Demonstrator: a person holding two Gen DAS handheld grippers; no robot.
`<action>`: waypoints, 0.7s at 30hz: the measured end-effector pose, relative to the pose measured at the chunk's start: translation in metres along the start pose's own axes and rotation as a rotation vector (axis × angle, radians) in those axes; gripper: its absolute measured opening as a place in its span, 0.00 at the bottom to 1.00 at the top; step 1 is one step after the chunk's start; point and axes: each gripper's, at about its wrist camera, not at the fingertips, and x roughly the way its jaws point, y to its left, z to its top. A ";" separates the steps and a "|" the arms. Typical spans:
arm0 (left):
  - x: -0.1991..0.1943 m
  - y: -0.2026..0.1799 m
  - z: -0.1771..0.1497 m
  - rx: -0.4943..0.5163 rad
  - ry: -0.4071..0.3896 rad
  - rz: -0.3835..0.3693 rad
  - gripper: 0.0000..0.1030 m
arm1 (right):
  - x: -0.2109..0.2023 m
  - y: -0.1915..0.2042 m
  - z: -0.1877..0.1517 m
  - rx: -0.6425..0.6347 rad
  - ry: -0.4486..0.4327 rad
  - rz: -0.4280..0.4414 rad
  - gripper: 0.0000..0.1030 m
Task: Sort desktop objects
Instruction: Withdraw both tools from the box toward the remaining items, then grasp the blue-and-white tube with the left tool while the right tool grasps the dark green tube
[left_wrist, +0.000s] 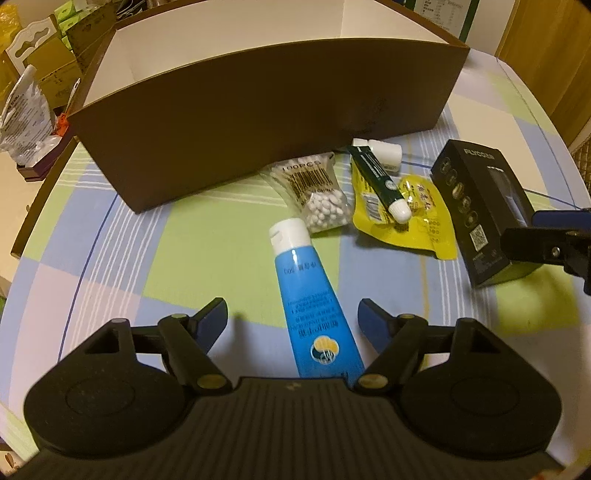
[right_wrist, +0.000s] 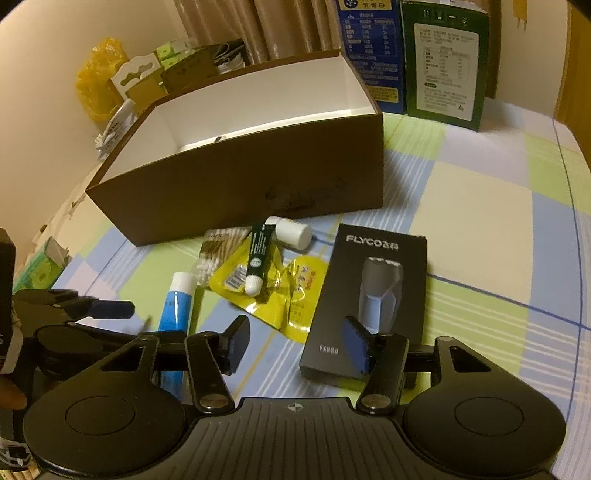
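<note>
**Kid:** While your claws sit over the counter (right_wrist: 480, 229), what are they doing?

**Me:** My left claw (left_wrist: 291, 314) is wide open and holds nothing. The blue tube (left_wrist: 314, 302) lies flat between its two fingers, with its white cap pointing away from me. I can't tell if a finger touches it.

**Kid:** And the other one?

**Me:** My right claw (right_wrist: 295, 343) is wide open too, and holds nothing. Its right finger (right_wrist: 356, 345) sits over the near end of the black shaver box (right_wrist: 369, 291). I can't tell if it touches.

**Kid:** Where is the other stuff?

**Me:** The big brown box (right_wrist: 240, 192) stands open at the back of the checked cloth. Just in front of it lie a bag of cotton swabs (left_wrist: 314, 188), a small white bottle (right_wrist: 293, 230) and a yellow packet (right_wrist: 273, 291). A little green tube (left_wrist: 376, 181) rests on top of the yellow packet. The shaver box lies flat just right of the packet.
</note>
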 end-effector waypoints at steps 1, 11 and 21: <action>0.002 0.000 0.001 0.001 -0.001 0.002 0.70 | 0.002 0.000 0.002 -0.002 0.000 0.001 0.48; 0.030 0.011 0.014 -0.005 0.005 0.008 0.50 | 0.028 0.009 0.024 -0.017 0.000 0.043 0.44; 0.029 0.045 0.014 -0.004 -0.027 0.044 0.30 | 0.067 0.014 0.042 -0.034 0.027 0.051 0.35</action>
